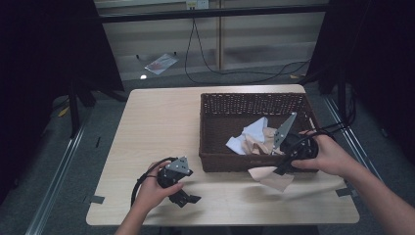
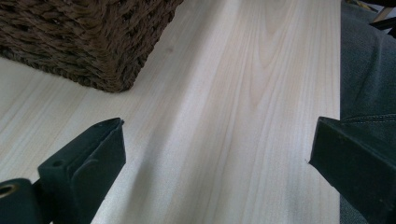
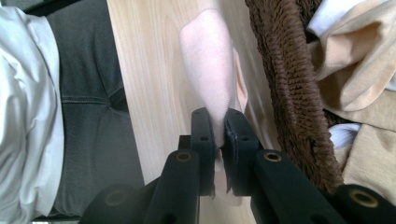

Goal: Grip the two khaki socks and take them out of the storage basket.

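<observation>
A dark brown wicker basket is seen on the right half of the pale wood table. Crumpled cloths are held inside it: a white one and a beige one, bunched toward the near right corner, just beside the right gripper.

The right gripper is held over the basket's near right corner. Its jaws are pressed together on a pale pink cloth. In the right gripper view the cloth is pinched at one edge and extends away from the jaws over bare table, outside the basket wall, which runs alongside the gripper. In the high view the same cloth is seen draped on the table against the basket's near wall, below the gripper.

The left gripper is held low over the table, near the front edge, just short of the basket's near left corner. Its jaws are spread wide, with nothing between them; bare wood is seen in the gap, and the basket corner lies ahead of the jaws.
</observation>
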Demonstrator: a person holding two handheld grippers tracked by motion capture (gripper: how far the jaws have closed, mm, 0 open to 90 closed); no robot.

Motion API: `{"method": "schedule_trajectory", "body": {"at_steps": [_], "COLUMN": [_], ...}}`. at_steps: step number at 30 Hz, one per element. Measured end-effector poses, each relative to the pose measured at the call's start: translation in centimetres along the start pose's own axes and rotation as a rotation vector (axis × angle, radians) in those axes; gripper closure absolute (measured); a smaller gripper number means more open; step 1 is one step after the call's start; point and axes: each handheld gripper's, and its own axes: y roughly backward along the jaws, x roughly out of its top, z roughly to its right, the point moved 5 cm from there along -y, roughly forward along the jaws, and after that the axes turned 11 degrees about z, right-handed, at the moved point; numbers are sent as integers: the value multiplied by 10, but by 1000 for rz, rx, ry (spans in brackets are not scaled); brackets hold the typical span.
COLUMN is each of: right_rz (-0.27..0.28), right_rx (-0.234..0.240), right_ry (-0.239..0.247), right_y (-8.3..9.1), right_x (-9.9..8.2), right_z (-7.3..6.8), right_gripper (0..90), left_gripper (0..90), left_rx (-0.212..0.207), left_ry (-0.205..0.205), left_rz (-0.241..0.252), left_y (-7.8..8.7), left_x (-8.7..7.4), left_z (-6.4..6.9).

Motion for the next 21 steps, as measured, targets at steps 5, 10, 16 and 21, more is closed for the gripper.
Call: {"method": "schedule_trajectory", "body": {"at_steps": [5, 10, 16, 21], "right_rz": [-2, -15, -24, -11], "right_rx": [8, 16, 21, 13], "right_ry": [6, 13, 3, -9], "right_y": [-6, -14, -21, -22], "right_x": [-2, -4, -5, -4], "right_z": [0, 0, 0, 0], "right_gripper": [839, 838, 828, 694], "left_gripper": [32, 32, 31, 32], "left_rx": [0, -8, -5, -4], "left_ry": [-1, 0, -1, -4], "left_rz": [3, -3, -3, -4], "left_y": [0, -1, 0, 0], "left_x": [0, 0, 0, 0], "left_z": [0, 1, 0, 1]}}
